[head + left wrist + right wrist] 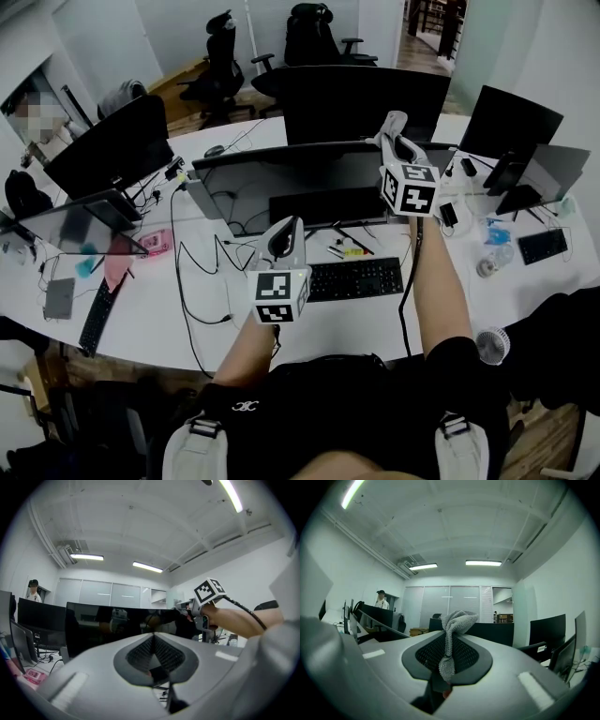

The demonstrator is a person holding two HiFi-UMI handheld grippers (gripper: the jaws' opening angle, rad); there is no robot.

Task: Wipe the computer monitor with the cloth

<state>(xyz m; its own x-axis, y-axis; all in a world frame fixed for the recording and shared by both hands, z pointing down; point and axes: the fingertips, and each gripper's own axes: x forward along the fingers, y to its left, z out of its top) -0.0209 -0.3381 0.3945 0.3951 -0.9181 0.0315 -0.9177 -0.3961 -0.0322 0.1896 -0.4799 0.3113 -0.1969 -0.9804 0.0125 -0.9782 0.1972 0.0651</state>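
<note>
The wide dark computer monitor (281, 178) stands on the white desk in front of me, its screen (117, 625) switched off and showing reflections. My right gripper (394, 122) is raised above the monitor's upper right corner. It is shut on a grey knitted cloth (457, 619), which is pinched between the jaws and bunches out past the tips of the right gripper (451, 635). My left gripper (289, 227) is held lower, in front of the screen's middle. Seen in its own view, the left gripper (153, 637) is shut with nothing in it.
A black keyboard (354, 278) lies below the monitor among cables. More monitors (361, 98) (112, 145) (511, 122) ring the desk (159, 309). Office chairs (220, 56) stand behind. A small fan (494, 344) sits at the front right. A person (382, 599) stands far off.
</note>
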